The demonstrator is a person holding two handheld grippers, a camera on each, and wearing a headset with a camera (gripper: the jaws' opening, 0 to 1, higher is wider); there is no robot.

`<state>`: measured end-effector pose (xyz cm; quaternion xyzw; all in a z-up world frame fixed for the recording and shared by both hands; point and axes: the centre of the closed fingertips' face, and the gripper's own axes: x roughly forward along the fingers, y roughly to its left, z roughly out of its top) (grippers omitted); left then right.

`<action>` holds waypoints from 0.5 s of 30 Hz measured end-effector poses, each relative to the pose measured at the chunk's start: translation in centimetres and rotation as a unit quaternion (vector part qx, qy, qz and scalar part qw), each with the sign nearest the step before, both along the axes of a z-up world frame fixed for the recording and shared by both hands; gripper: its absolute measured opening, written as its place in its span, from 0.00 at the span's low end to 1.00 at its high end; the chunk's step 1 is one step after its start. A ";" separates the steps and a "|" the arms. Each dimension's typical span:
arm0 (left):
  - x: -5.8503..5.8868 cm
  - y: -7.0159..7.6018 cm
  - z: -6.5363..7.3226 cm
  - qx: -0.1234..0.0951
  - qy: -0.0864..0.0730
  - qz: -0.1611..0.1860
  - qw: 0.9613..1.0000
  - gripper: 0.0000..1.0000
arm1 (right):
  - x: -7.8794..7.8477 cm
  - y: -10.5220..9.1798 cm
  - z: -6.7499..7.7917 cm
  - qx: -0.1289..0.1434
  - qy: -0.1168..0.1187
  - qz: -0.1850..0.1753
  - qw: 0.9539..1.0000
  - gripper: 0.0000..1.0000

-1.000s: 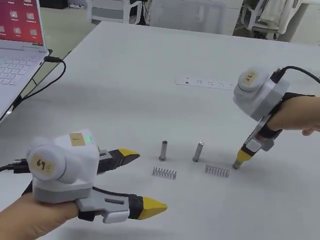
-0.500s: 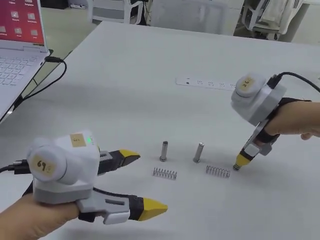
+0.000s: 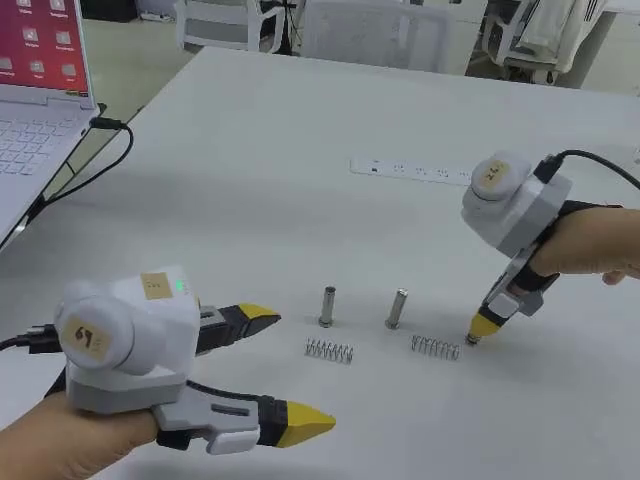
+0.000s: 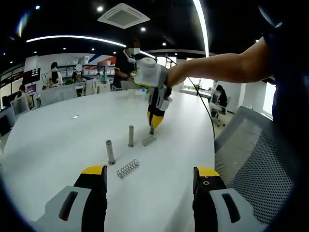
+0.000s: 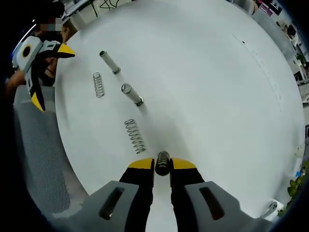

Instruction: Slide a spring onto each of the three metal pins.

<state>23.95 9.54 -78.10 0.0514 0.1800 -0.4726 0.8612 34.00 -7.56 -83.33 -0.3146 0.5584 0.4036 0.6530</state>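
Observation:
Two bare metal pins (image 3: 328, 305) (image 3: 397, 308) stand upright mid-table. In front of them lie two loose springs (image 3: 329, 351) (image 3: 435, 347). My right gripper (image 3: 481, 328) points steeply down at the table to the right of them. Its jaws are shut on a third spring (image 5: 162, 163), which stands upright at the third pin's spot; the pin itself is hidden inside it. In the right gripper view the pins (image 5: 110, 62) (image 5: 132, 94) and loose springs (image 5: 98, 84) (image 5: 135, 136) lie ahead. My left gripper (image 3: 285, 370) hovers open at the near left, holding nothing, with a pin (image 4: 110, 152) and a spring (image 4: 128, 168) before it.
A white power strip (image 3: 410, 169) lies on the table beyond the pins. A laptop (image 3: 35, 90) sits at the far left, and its cable (image 3: 95, 165) trails over the table edge. Chairs stand past the far edge.
The right gripper's body has sunk slightly while its tips stay at the same spot. The left gripper, pins and loose springs have not moved.

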 end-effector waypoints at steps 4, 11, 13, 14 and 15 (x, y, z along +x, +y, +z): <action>0.0 0.0 0.0 0.000 0.000 0.000 1.000 0.69 | 0.1 0.3 0.2 0.004 -0.007 0.005 1.000 0.13; -0.1 0.0 0.0 0.000 0.000 0.000 1.000 0.69 | 0.1 0.5 0.6 0.008 -0.015 0.017 1.000 0.17; -0.1 0.0 0.0 0.001 0.000 0.000 1.000 0.69 | 0.1 0.6 0.8 0.010 -0.018 0.020 1.000 0.18; -0.1 -0.1 0.0 0.000 0.000 0.000 1.000 0.69 | 0.1 0.6 0.8 0.011 -0.019 0.021 1.000 0.18; -0.1 -0.1 0.0 0.000 0.000 -0.001 1.000 0.69 | 0.1 0.7 0.9 0.011 -0.020 0.024 0.999 0.18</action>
